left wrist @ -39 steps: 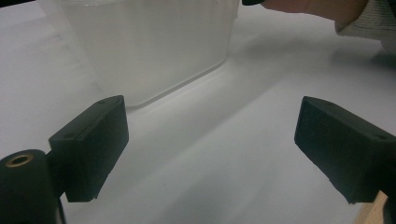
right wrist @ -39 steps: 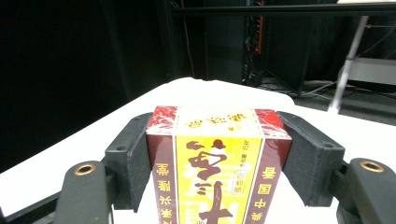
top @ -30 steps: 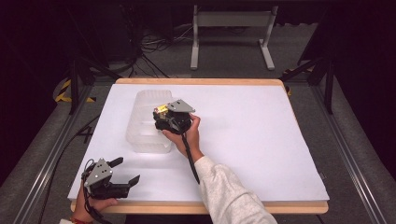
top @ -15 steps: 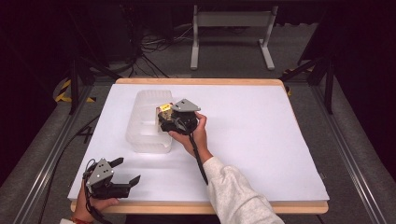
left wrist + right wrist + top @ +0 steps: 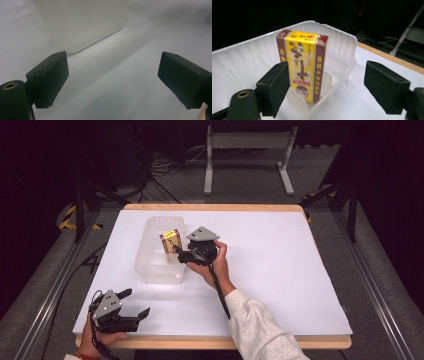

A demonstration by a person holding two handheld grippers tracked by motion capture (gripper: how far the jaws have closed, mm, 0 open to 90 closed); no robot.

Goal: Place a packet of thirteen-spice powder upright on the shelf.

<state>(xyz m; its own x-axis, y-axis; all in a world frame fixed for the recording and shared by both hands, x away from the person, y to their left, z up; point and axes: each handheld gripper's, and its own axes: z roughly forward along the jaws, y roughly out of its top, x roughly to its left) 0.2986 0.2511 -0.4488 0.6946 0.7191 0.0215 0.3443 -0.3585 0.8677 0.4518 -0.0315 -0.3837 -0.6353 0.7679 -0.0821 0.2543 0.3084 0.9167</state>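
A yellow and brown box (image 5: 170, 240) stands upright inside a clear plastic bin (image 5: 150, 265) at the table's left middle. My right gripper (image 5: 178, 255) hovers just right of the bin, open and pointing at the box. In the right gripper view the box (image 5: 302, 65) rises behind a low divider in the bin (image 5: 337, 32), beyond the wide-apart jaws of my right gripper (image 5: 332, 87), which touch nothing. My left gripper (image 5: 136, 302) rests open near the front left corner. Its own view shows my left gripper (image 5: 112, 77) empty, facing the bin's near wall (image 5: 82, 22).
The white table (image 5: 275, 270) is bare to the right of the hand. A wooden edge runs around the table. Behind the table, a grey metal stand (image 5: 247, 150) and cables lie on the dark floor.
My right gripper has drawn back a little to the right, away from the bin. The box now stands free of its jaws inside the bin. The left gripper has stayed put.
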